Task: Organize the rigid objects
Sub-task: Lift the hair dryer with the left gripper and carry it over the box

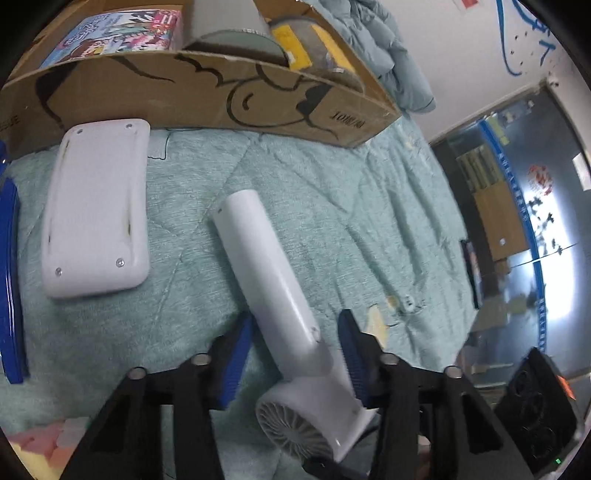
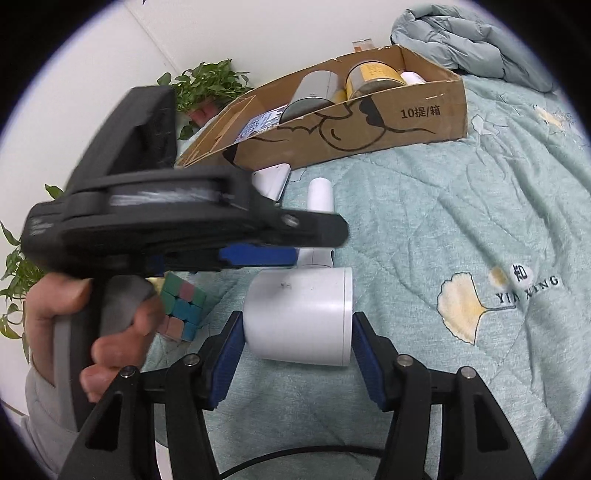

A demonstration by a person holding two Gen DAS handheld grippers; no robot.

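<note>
Hair dryer (image 1: pixel 280 306), white, lies on the teal quilt (image 1: pixel 332 206) with its handle pointing far toward the cardboard box (image 1: pixel 207 99) and its vented barrel at the near edge of the left wrist view. The left gripper (image 1: pixel 291 354) straddles the joint of handle and barrel; its blue pads (image 1: pixel 236 362) stand apart on either side, the right one close against the plastic, the left one with a gap, so it is spread and not clamping.

In the right wrist view the right gripper (image 2: pixel 297 354) brackets the dryer's barrel (image 2: pixel 301 319). Both pads sit at the barrel's ends, but whether they press it I cannot tell. The left gripper's black body (image 2: pixel 177 225), held in a hand (image 2: pixel 92 325), crosses that view over the handle.

Left of the handle a white rounded case (image 1: pixel 96 210) lies flat with its screwed side up, its far edge near the box wall. A Rubik's cube (image 2: pixel 183 310) sits on the quilt at near left, just beside the hand. The box holds a picture book (image 1: pixel 122 33), a grey cylinder (image 2: pixel 314 92) and a jar with a yellow label (image 2: pixel 373 79); its front wall is low and its top open.

Open quilt spreads to the right of the dryer up to the bed edge (image 1: pixel 454 258). A crumpled teal duvet (image 2: pixel 465 44) is heaped far right behind the box, and a leafy plant (image 2: pixel 207 83) stands at the far left by the wall.
</note>
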